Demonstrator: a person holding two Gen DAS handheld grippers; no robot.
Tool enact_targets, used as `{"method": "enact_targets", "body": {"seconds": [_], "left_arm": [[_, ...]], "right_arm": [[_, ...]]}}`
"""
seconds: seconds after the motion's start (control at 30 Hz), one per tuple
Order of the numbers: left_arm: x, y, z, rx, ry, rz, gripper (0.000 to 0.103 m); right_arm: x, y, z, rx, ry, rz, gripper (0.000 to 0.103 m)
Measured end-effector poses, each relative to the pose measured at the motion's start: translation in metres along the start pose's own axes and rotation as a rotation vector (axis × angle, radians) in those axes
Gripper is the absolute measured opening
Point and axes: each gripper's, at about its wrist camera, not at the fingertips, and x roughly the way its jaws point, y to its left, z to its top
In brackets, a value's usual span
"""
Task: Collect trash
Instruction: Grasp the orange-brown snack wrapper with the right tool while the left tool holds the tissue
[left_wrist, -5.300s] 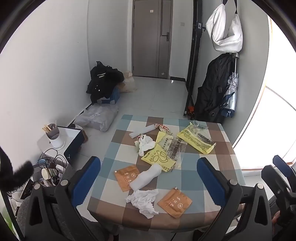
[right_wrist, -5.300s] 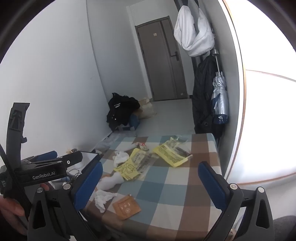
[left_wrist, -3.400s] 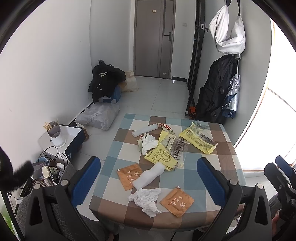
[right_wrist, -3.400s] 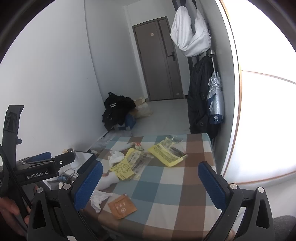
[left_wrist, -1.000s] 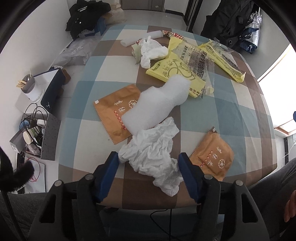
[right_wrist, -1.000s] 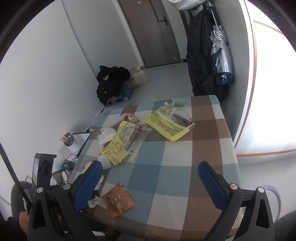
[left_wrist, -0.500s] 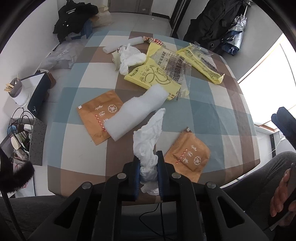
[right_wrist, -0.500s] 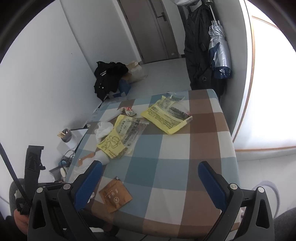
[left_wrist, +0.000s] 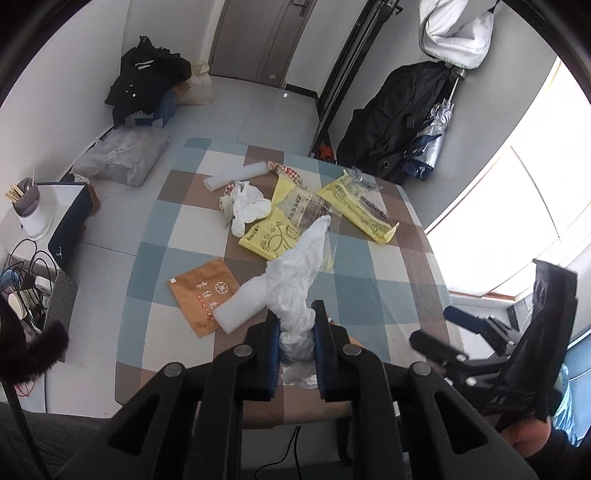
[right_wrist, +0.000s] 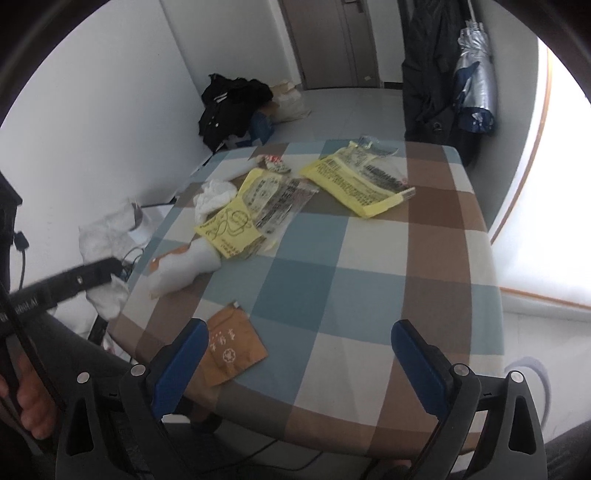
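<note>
Left wrist view: left gripper (left_wrist: 295, 339) clamped on crumpled white tissue (left_wrist: 297, 273) above checkered tablecloth (left_wrist: 373, 291), foam roll (left_wrist: 242, 304) at 10 o'clock; right wrist view: right gripper (right_wrist: 299, 358) fingers wide apart, orange sachet (right_wrist: 232, 347) at 9 o'clock, hidden from the left.

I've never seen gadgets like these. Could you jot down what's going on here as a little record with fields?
Setting: checkered table strewn with litter
Left hand-held gripper: shut on a crumpled white tissue, lifted clear of the table
Right hand-held gripper: open, holding nothing, over the table's near edge
Litter on the table: two orange sachets, white foam roll, yellow wrappers, another white wad
Trash bin: not visible in either view
</note>
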Motion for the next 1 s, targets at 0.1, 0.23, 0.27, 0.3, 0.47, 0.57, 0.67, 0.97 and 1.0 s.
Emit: {"method": "enact_targets", "body": {"seconds": [0.1, 0.23, 0.27, 0.3, 0.47, 0.57, 0.67, 0.97, 1.0], "left_arm": [[-0.005, 0.009, 0.006, -0.037, -0.029, -0.016, 0.011], [-0.009, 0.018, 0.010, -0.062, -0.054, 0.003, 0.011], [-0.011, 0.021, 0.010, -0.073, -0.063, 0.007, 0.011], [-0.011, 0.023, 0.010, -0.077, -0.067, 0.009, 0.011], [-0.012, 0.033, 0.013, -0.102, -0.072, 0.005, 0.011], [-0.015, 0.038, 0.013, -0.123, -0.074, -0.002, 0.011], [-0.015, 0.041, 0.014, -0.138, -0.073, -0.014, 0.011], [-0.015, 0.045, 0.013, -0.163, -0.067, -0.020, 0.011], [-0.015, 0.046, 0.013, -0.164, -0.067, -0.020, 0.011]], "right_arm": [[0.013, 0.016, -0.005, -0.060, 0.044, 0.022, 0.098], [0.030, 0.042, -0.011, -0.184, 0.088, 0.011, 0.088], [0.035, 0.048, -0.013, -0.213, 0.104, 0.004, 0.088], [0.040, 0.053, -0.015, -0.235, 0.121, 0.000, 0.085], [0.061, 0.073, -0.022, -0.330, 0.173, -0.025, 0.079], [0.068, 0.081, -0.025, -0.376, 0.174, -0.049, 0.075], [0.070, 0.081, -0.024, -0.378, 0.168, -0.043, 0.075], [0.066, 0.088, -0.027, -0.404, 0.141, -0.038, 0.050], [0.065, 0.089, -0.028, -0.410, 0.137, -0.041, 0.049]]}}
